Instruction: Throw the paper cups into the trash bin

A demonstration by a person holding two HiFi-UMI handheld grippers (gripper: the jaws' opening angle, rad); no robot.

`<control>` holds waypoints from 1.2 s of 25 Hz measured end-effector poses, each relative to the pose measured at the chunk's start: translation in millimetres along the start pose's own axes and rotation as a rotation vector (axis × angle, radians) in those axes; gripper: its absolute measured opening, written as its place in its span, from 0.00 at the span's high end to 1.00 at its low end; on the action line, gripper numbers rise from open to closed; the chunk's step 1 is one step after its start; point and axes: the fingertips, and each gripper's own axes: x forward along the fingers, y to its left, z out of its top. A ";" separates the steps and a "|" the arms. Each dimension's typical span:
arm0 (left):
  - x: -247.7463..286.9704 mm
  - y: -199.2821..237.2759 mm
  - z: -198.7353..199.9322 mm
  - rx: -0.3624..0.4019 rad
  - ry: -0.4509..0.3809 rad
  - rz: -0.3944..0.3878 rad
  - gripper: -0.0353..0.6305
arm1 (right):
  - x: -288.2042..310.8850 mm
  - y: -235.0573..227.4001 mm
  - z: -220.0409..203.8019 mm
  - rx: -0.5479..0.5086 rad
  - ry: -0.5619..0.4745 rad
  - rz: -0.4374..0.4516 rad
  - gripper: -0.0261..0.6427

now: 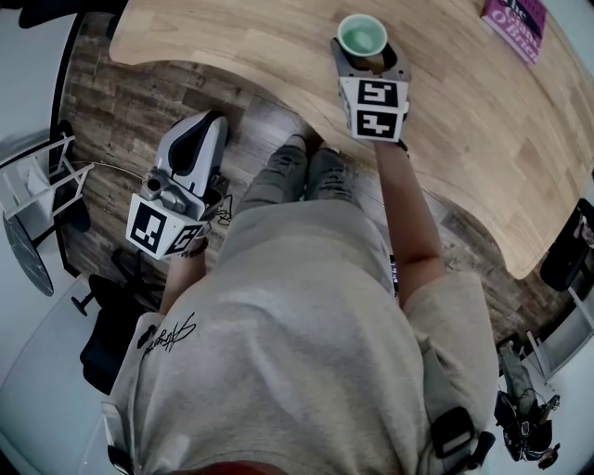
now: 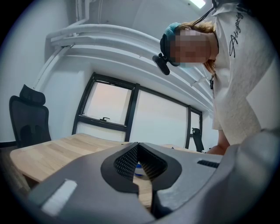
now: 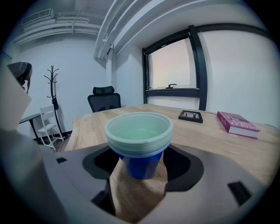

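Observation:
A stack of paper cups (image 1: 361, 37) (image 3: 139, 135), blue outside with pale green insides, stands upright on the wooden table (image 1: 483, 139) near its curved front edge. My right gripper (image 1: 369, 57) (image 3: 139, 173) is open, one jaw on either side of the stack's base with dark gaps showing beside the cup. My left gripper (image 1: 200, 139) (image 2: 139, 164) hangs low at the person's left side over the wood-pattern floor, shut with nothing between its jaws. No trash bin shows in any view.
A magenta book (image 1: 515, 23) (image 3: 238, 124) and a small black frame (image 3: 190, 116) lie farther back on the table. Black office chairs (image 3: 104, 99) (image 2: 28, 120) stand at the table's end, with a coat rack (image 3: 53, 100) behind. The person's legs are by the table edge.

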 end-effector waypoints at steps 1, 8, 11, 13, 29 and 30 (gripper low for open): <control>-0.2 0.4 -0.2 -0.001 0.001 0.001 0.94 | 1.0 0.3 0.6 -0.002 0.001 0.003 0.53; 0.9 -0.9 -2.0 -0.006 0.002 0.005 0.94 | 1.9 1.4 0.5 -0.018 0.005 0.012 0.53; 3.2 -5.5 -4.5 -0.009 0.003 0.001 0.94 | -0.9 3.8 1.3 -0.026 -0.005 0.026 0.53; 4.9 -8.0 -7.0 -0.010 0.005 0.000 0.94 | -3.6 6.0 2.0 -0.026 -0.014 0.038 0.53; 3.3 -15.2 0.9 0.003 -0.050 0.033 0.94 | -49.1 36.7 25.3 -0.108 -0.072 0.151 0.53; 1.6 -14.6 2.0 0.005 -0.055 0.038 0.94 | -50.6 41.0 29.3 -0.118 -0.079 0.161 0.53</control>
